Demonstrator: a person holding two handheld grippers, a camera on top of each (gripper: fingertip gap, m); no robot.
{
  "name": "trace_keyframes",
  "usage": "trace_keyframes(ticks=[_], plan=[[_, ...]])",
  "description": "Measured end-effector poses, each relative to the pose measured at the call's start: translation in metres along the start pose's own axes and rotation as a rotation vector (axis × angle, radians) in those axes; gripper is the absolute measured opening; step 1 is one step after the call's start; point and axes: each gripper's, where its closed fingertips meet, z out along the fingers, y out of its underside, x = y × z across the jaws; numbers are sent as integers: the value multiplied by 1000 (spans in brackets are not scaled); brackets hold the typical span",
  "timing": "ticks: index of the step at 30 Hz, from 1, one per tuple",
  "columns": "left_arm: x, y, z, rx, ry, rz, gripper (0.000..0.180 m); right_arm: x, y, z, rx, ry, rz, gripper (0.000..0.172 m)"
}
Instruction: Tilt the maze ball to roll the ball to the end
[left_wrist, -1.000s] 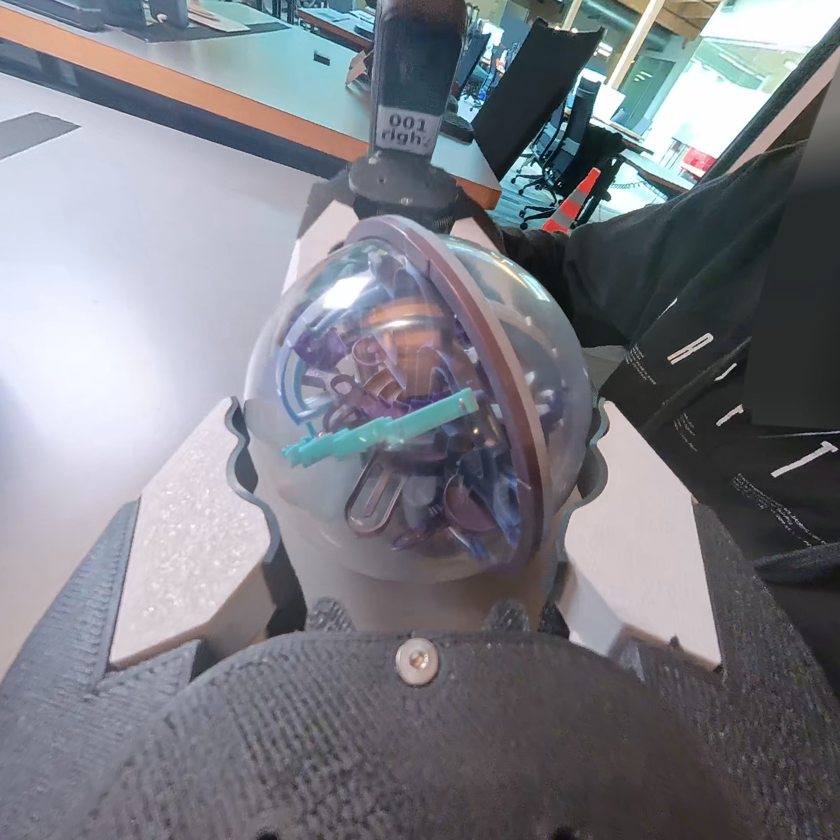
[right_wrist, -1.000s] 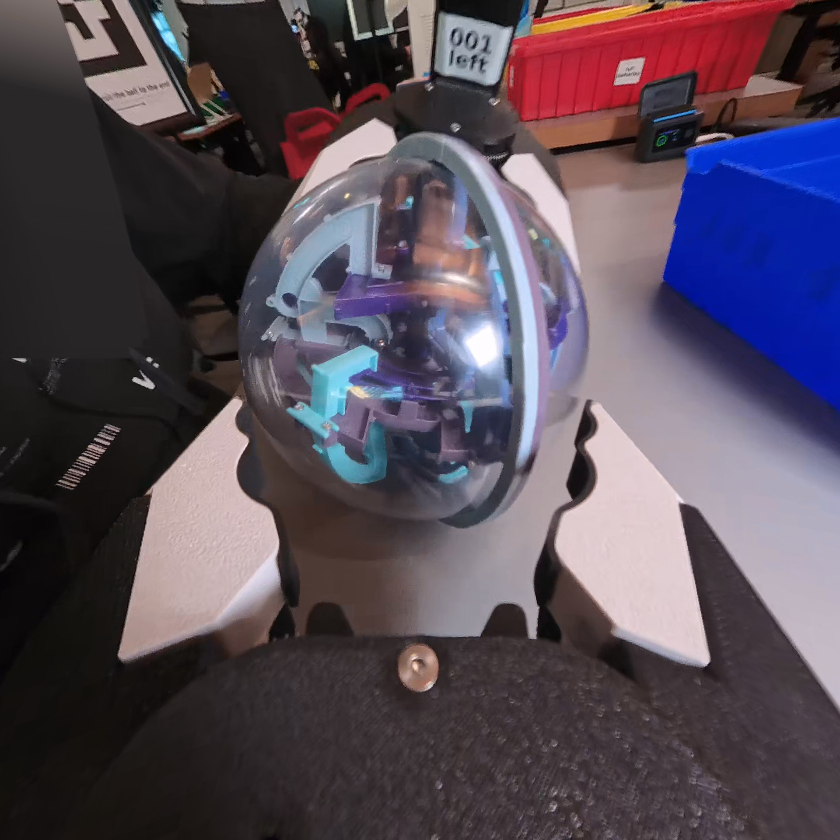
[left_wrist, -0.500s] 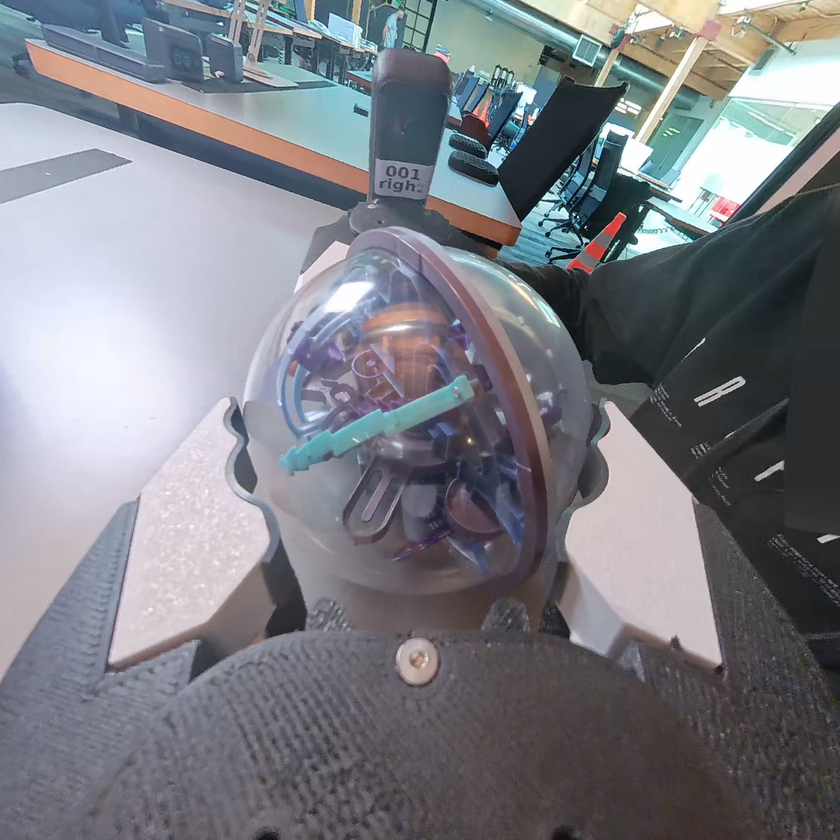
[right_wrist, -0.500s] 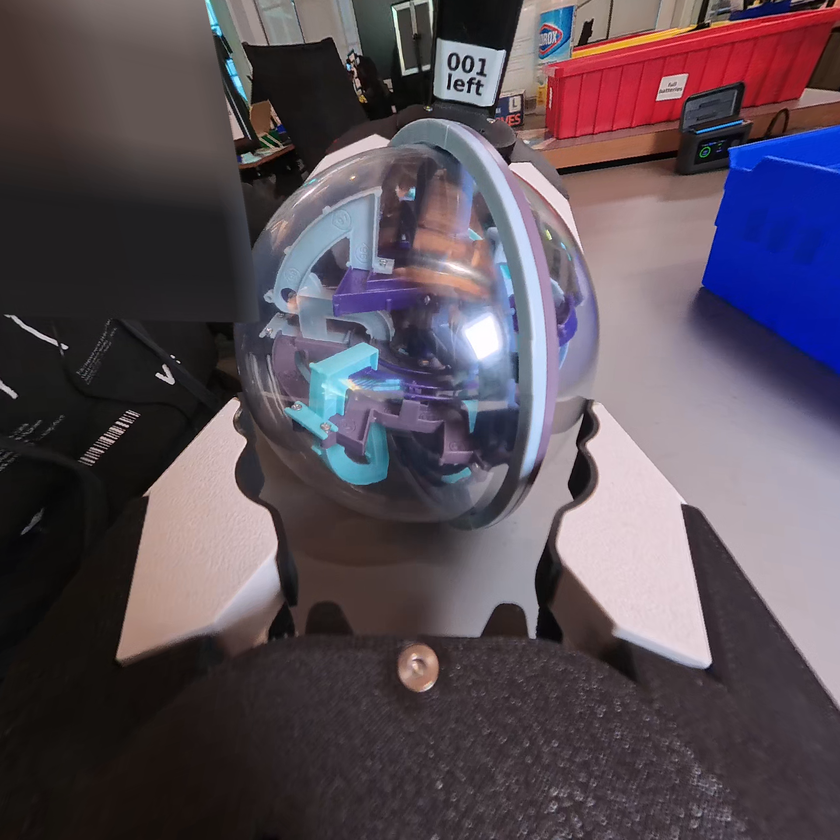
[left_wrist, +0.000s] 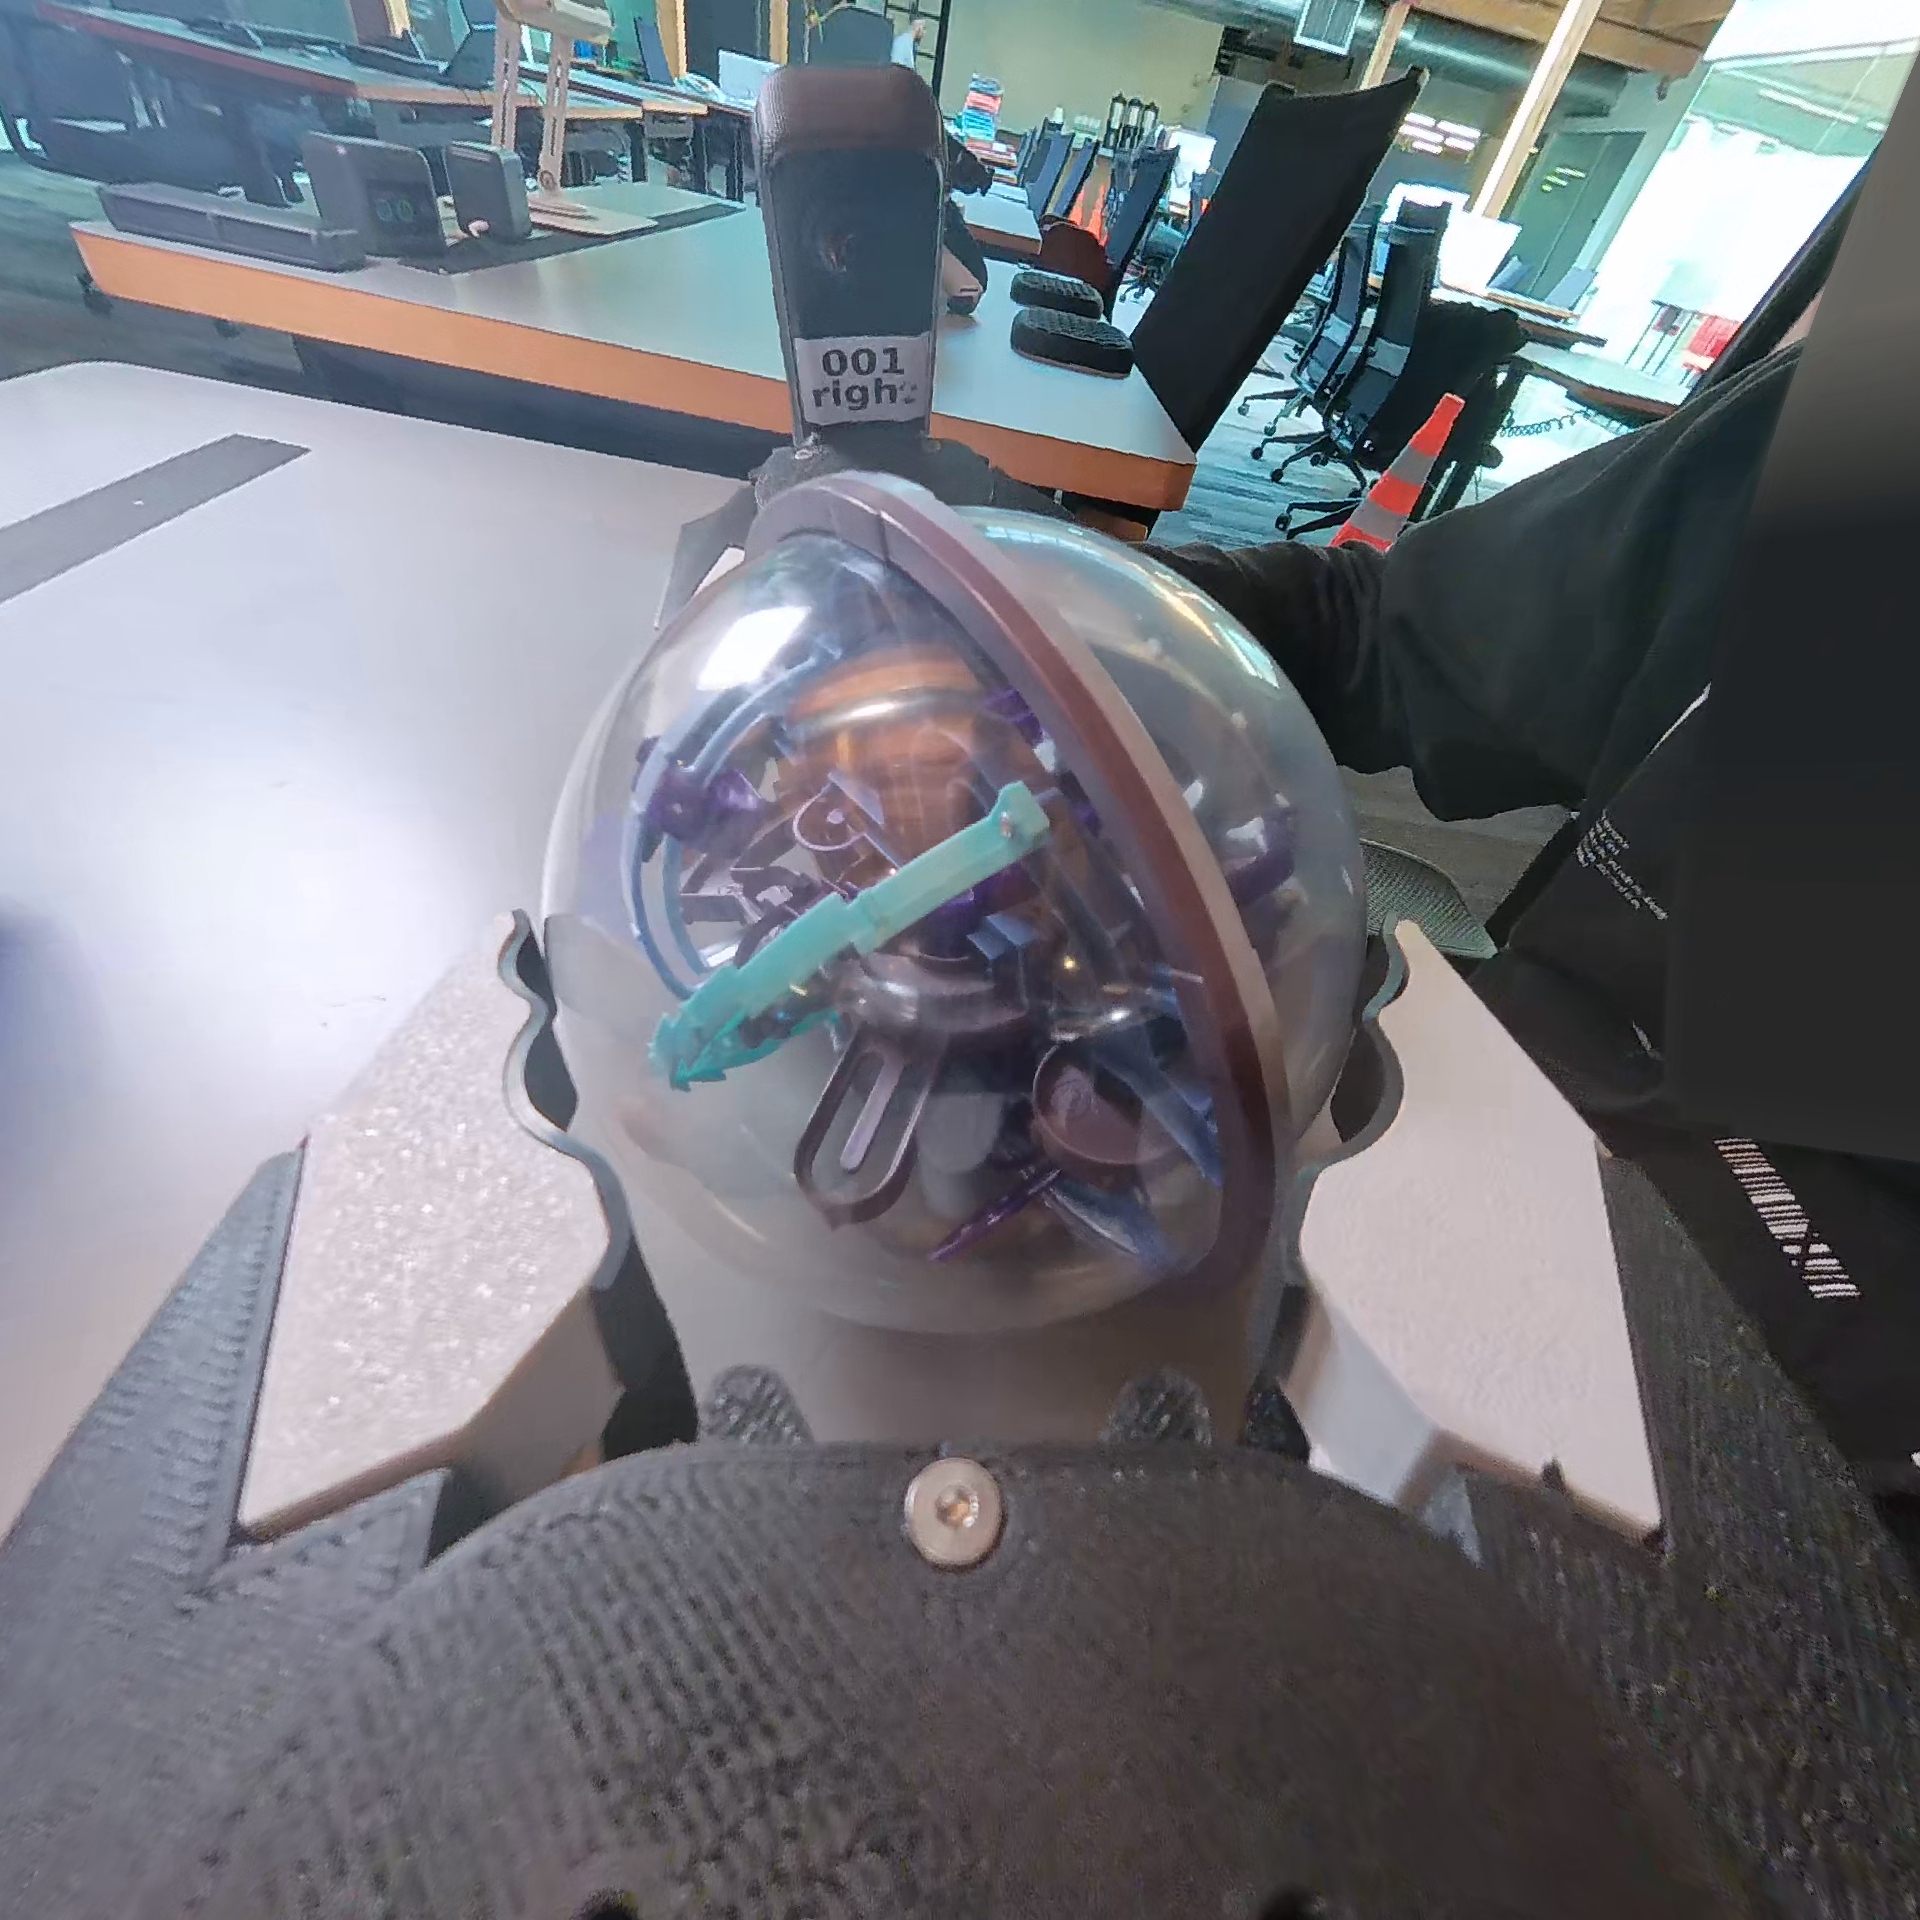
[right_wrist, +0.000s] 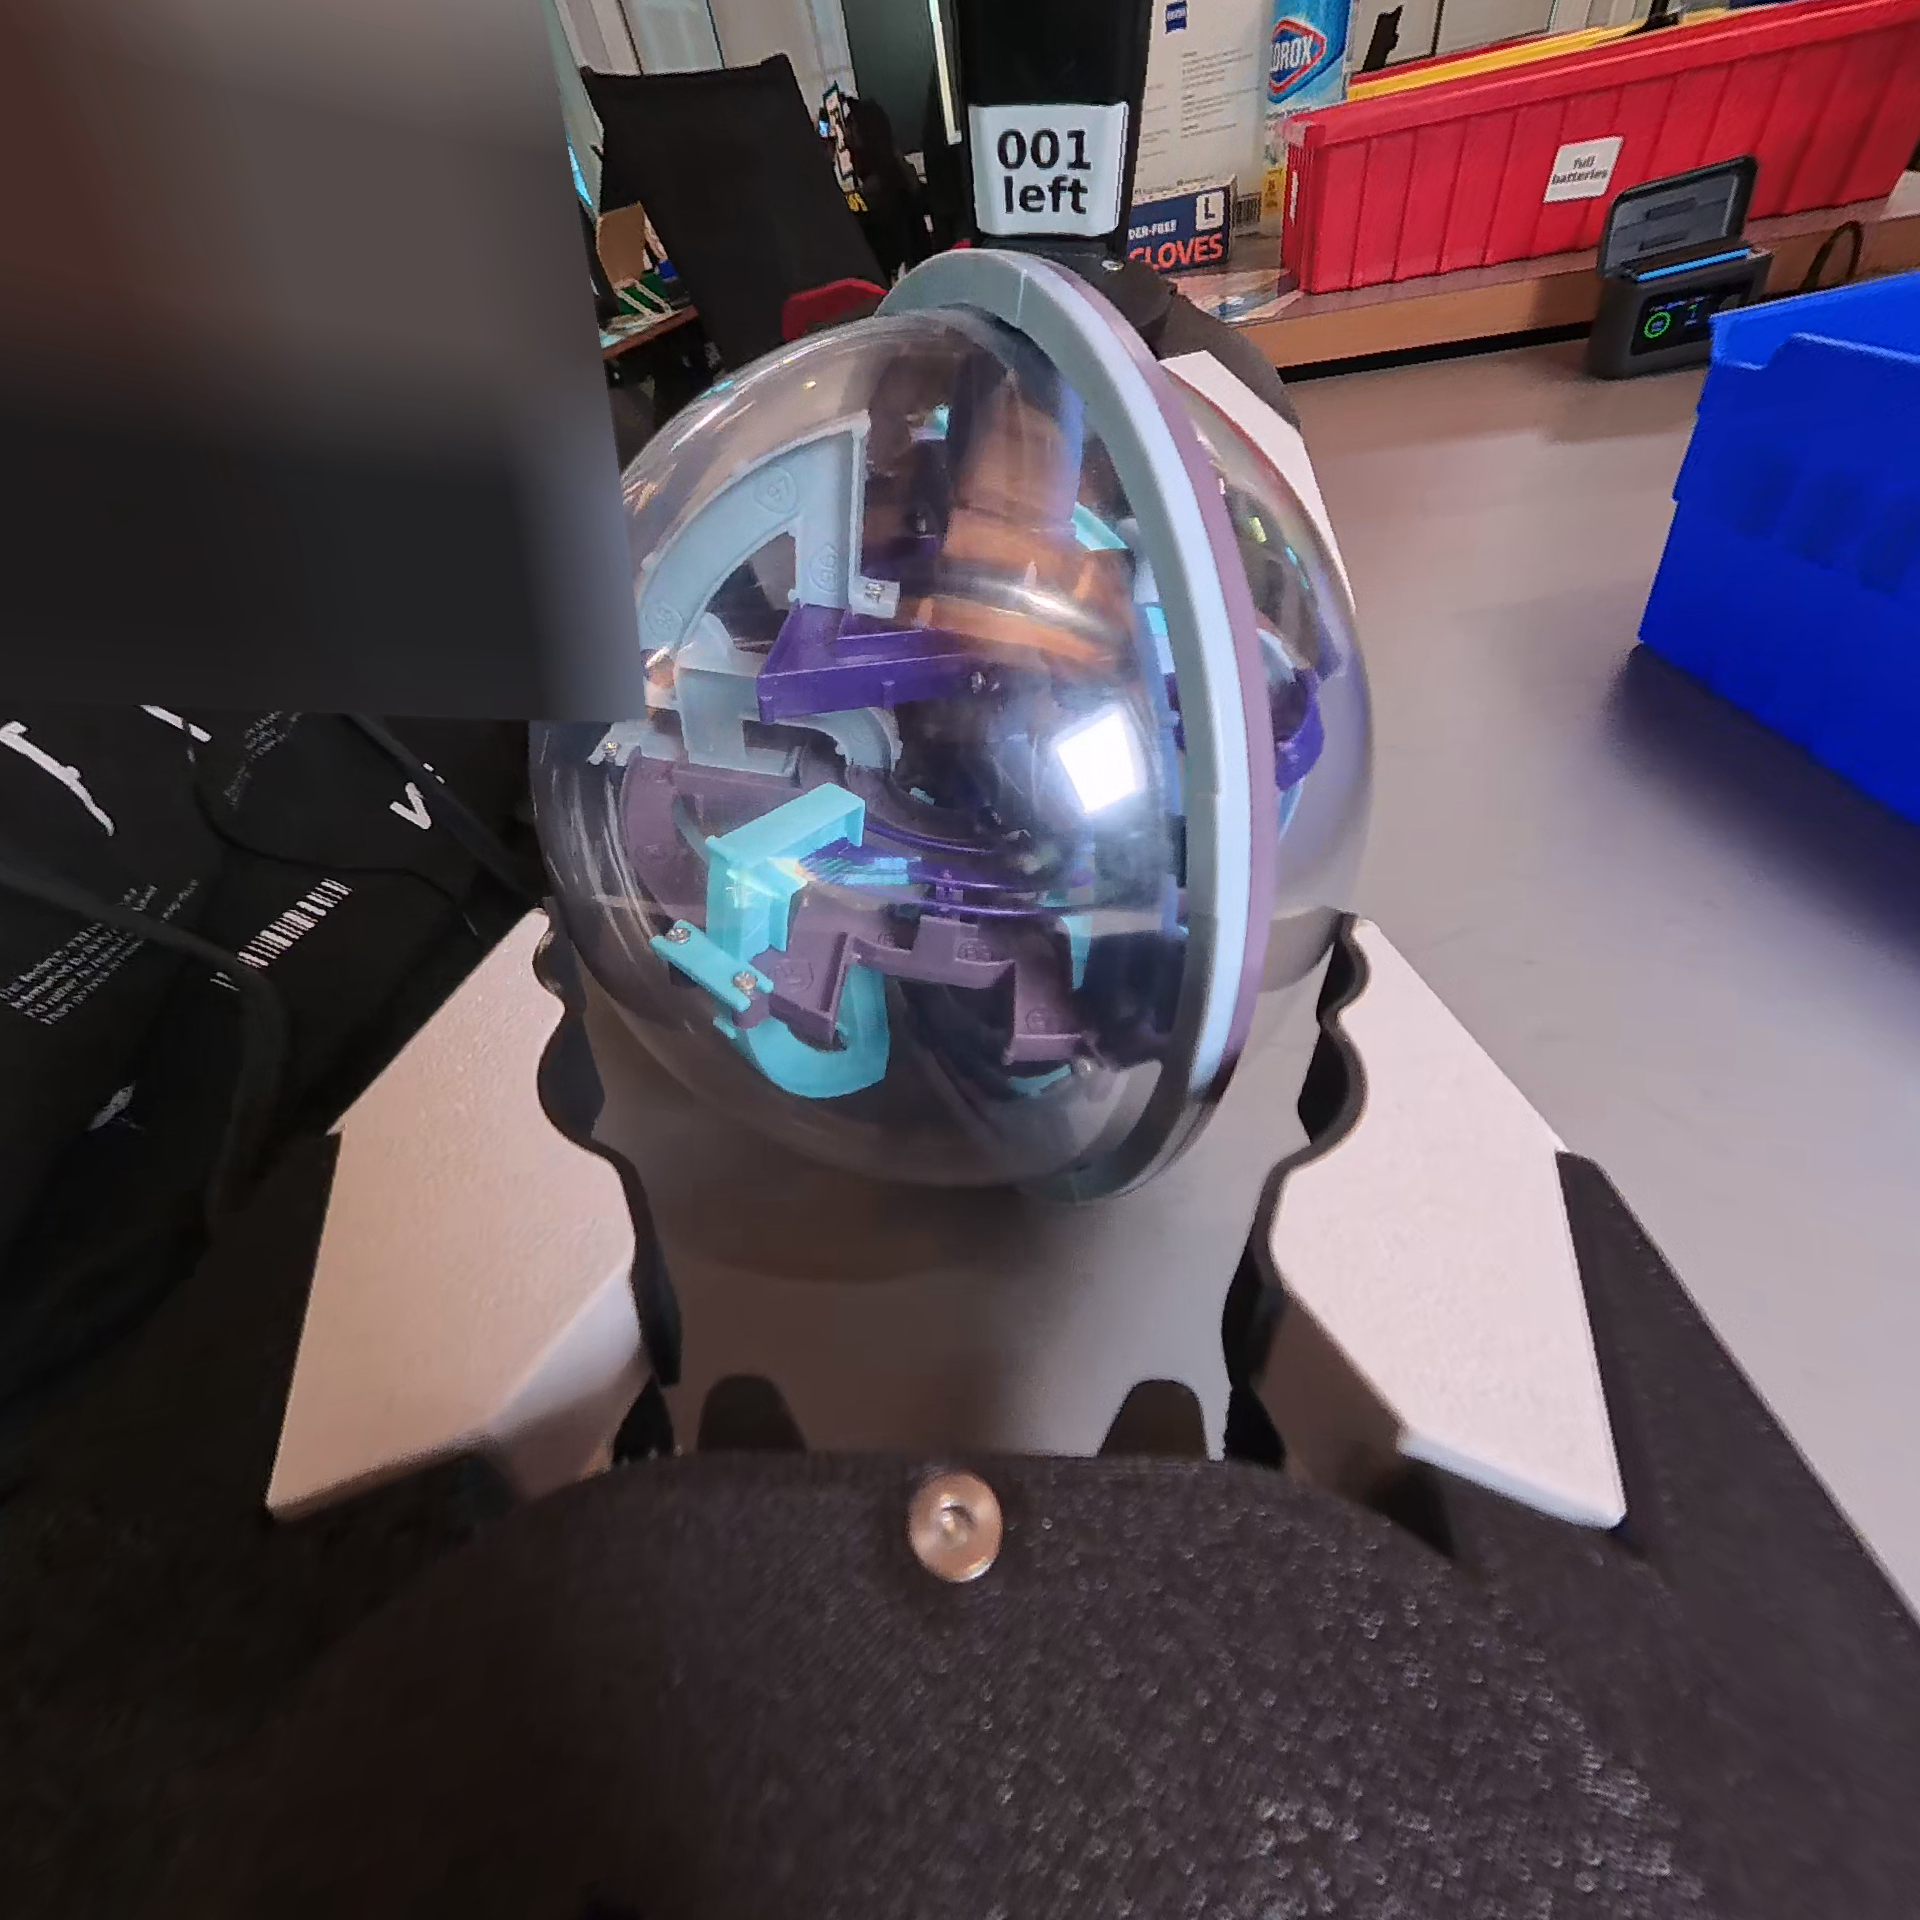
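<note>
Right claw (left_wrist: 852, 478) handle: carried a white label (left_wrist: 857, 379) with black digits and a word.
Left claw (right_wrist: 1132, 291) handle: carried a matching white label (right_wrist: 1044, 171).
Red bin (right_wrist: 1455, 187): had a small white sticker (right_wrist: 1581, 169) with dark lettering.
Box (right_wrist: 1179, 234) beside the bin: showed printed lettering.
Bottle (right_wrist: 1299, 52): bore a brand label.
Black garment (left_wrist: 1558, 675): had small white print (left_wrist: 1621, 862) and a white barcode (left_wrist: 1782, 1236).
Grey device (right_wrist: 1673, 301) on the table (right_wrist: 1558, 831): showed a lit screen, too small to read.

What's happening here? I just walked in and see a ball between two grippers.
A person holds a clear plastic maze ball between two hand-held grippers that face each other, the left gripper and the right gripper. Each gripper's fingers cup the sphere's sides above a grey table. The small ball inside isn't discernible.
</note>
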Motion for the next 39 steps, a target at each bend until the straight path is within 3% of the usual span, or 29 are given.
trace_keyframes(ticks=[19, 39], plan=[[-1, 8, 4, 3, -29, 107, 147, 0, -7, -9, -11, 51, -46, 135], [-11, 3, 6, -11, -165, 269, 146, 11, -3, -18, -19, 100, -34, 130]])
